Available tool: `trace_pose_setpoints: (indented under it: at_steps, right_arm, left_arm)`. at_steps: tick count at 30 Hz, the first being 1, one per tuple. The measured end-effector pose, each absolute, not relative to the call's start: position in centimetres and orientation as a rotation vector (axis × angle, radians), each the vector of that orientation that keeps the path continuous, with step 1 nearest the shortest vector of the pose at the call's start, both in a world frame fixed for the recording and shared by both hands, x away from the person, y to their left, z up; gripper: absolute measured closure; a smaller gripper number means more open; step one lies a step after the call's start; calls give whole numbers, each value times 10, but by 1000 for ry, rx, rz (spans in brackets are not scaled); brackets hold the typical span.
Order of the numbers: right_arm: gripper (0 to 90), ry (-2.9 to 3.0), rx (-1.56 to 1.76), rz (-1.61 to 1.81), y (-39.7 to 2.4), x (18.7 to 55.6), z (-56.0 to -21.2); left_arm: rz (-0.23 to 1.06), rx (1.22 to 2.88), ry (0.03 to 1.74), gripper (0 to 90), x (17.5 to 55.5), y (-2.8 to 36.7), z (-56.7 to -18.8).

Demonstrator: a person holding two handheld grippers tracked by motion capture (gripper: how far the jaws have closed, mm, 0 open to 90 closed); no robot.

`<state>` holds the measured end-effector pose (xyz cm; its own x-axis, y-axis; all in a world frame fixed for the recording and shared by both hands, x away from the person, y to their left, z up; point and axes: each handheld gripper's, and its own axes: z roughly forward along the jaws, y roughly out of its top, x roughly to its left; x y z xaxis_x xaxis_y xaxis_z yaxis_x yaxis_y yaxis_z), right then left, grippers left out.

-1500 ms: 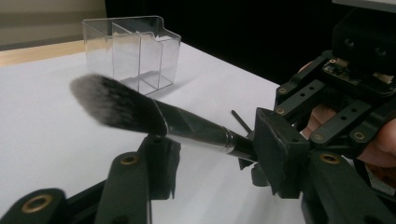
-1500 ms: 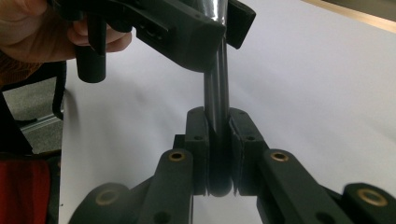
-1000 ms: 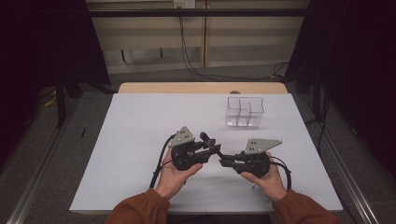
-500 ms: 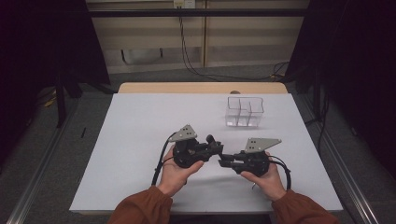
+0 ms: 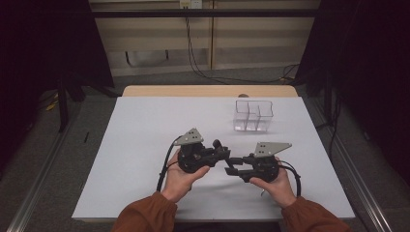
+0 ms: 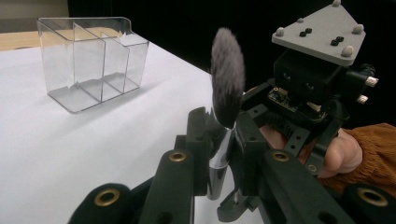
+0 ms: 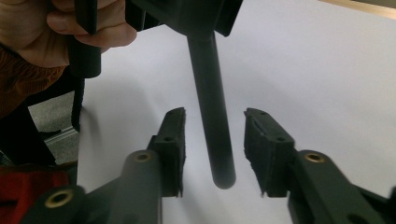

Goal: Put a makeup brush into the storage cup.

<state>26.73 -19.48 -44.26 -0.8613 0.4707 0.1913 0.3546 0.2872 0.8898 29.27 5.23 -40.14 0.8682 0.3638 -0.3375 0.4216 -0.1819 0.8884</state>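
The big white table (image 5: pixel 145 145) holds a clear plastic box with small compartments (image 5: pixel 254 116), which stands well apart from the hands. Near the front, the left gripper (image 6: pixel 219 135) is clamped tight on the shiny silver neck of a makeup brush with a soft grey fluffy tip and a long black handle (image 6: pixel 227 77). The right gripper (image 7: pixel 212 149) has just been opening; its jaws stand apart with the handle between them, not touching. The brush looks light. Its handle seems stiff and smooth, so it could slip. The neck is the best place to hold; the soft tip would squash.
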Motion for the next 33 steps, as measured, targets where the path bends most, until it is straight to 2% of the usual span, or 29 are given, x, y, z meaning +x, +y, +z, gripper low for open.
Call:
trace_pose_setpoints:
  at_steps: [11,21,33]
  right_arm:
    - [318,2422,808,1673,-199,267,-441]
    - [62,2430,776,1679,-200,265,-440]
    - [51,2409,785,1695,-204,266,-440]
  left_arm:
    - [-67,1797,605,796,296,60,-395]
    - [-62,1818,595,796,298,65,-390]
    - [-47,1866,587,796,301,72,-384]
